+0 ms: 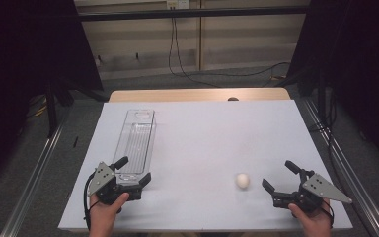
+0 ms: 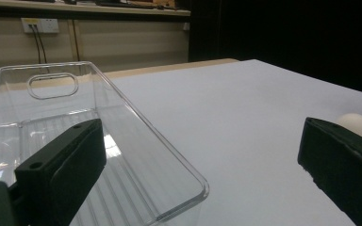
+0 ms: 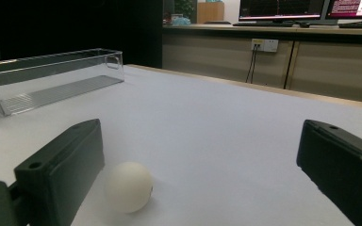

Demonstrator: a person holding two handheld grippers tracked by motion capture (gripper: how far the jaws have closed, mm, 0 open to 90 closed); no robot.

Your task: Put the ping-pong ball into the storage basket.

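High view: the white ball (image 1: pixel 243 180) lies on the table (image 1: pixel 212 133) near the right front, just left of the right gripper (image 1: pixel 281 178), whose jaws stand apart and empty. At the left front, the left gripper (image 1: pixel 134 170) straddles the near end of the clear tray (image 1: pixel 137 140), jaws wide apart.

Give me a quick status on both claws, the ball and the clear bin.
Left claw open at near end of clear bin, holding nothing. Right claw open, empty. White ball on table just ahead of it, untouched. Nothing between ball and bin.
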